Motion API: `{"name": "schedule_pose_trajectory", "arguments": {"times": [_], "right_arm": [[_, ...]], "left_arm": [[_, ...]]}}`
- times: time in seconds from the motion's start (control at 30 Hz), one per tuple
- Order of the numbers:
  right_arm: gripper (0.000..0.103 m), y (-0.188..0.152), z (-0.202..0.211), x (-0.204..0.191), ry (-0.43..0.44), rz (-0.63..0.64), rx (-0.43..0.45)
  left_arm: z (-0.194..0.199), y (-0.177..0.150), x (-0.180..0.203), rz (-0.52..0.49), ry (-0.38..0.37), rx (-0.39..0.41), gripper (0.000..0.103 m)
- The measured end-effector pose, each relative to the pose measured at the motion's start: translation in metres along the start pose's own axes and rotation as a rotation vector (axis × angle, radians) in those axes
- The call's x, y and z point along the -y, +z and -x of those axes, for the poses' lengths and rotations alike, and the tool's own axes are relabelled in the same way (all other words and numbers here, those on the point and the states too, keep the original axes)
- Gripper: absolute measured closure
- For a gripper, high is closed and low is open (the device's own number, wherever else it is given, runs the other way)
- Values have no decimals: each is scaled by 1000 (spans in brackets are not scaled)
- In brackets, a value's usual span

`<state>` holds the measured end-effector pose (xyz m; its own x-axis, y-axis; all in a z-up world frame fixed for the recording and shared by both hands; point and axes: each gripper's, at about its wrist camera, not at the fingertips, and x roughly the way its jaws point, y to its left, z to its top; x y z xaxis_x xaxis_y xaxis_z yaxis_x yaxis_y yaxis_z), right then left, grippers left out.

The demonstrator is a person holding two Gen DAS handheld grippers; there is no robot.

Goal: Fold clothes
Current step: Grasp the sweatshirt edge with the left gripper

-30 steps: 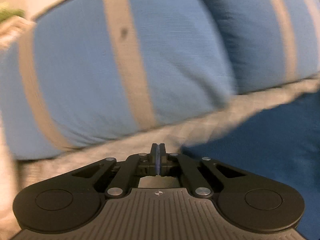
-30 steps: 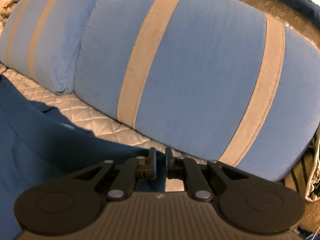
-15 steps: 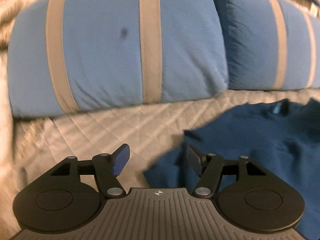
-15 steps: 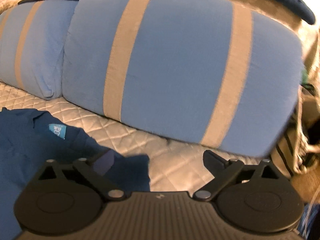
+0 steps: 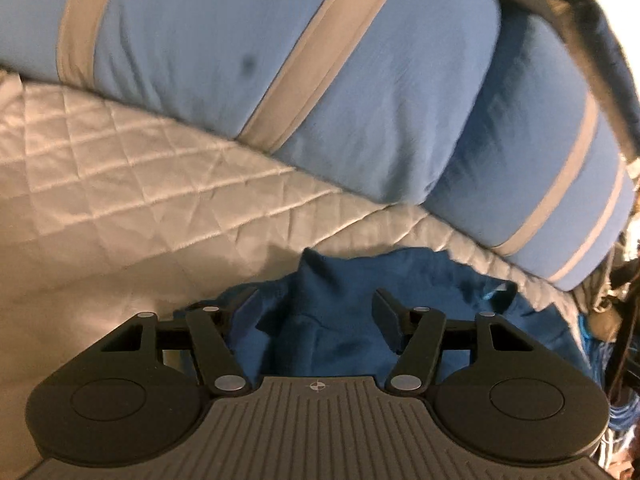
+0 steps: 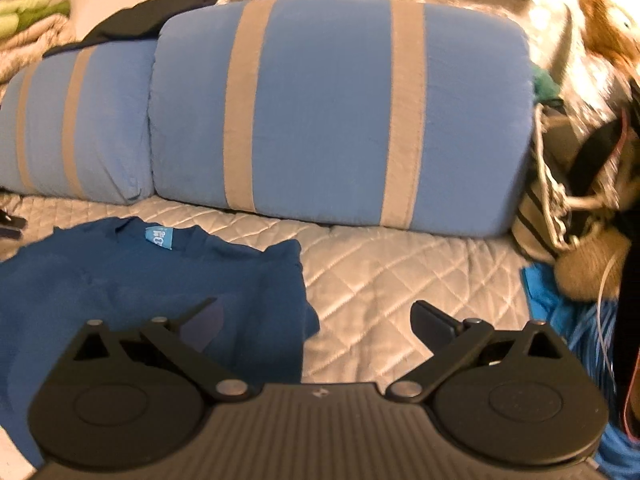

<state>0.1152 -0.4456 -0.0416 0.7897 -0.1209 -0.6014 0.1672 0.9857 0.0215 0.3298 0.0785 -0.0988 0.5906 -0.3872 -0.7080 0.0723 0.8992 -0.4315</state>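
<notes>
One blue shirt (image 6: 120,280), collar toward pillows (image 6: 340,112)

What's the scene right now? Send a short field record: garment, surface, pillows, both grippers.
garment: dark blue shirt, crumpled, neck label facing up
surface: grey quilted cover, shirt lying on it
pillows: two blue pillows with grey stripes, behind the shirt
left gripper: jaws apart, just been closing, a bunched fold of shirt between them, pads not pressing
right gripper: jaws wide, just opened, holding nothing, over the shirt's edge
fold: not started
</notes>
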Motion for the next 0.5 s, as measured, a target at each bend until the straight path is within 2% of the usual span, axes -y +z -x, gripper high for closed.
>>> {"name": "schedule_pose_trajectory", "arguments": {"times": [0.1,0.17,0.23,0.3,0.4,0.5], "right_arm": [[0,-5,8,8,-6,-6,1],[0,-8,11,12,-18,2,-1],[0,-10,11,16,-31,9,-4],[0,-13,11,19,-36,3,-7],[0,-17,9,24,-35,-14,-14],[0,-21,6,25,-34,-21,-20]], "left_arm": [[-17,0,-6,37,-22,-37,68],[-22,-1,-7,45,-32,-53,69],[-22,-2,-8,64,-21,-56,83],[-15,-2,-10,86,-19,-35,90],[3,-1,-10,97,-16,20,92],[22,4,-5,69,53,72,93]]}}
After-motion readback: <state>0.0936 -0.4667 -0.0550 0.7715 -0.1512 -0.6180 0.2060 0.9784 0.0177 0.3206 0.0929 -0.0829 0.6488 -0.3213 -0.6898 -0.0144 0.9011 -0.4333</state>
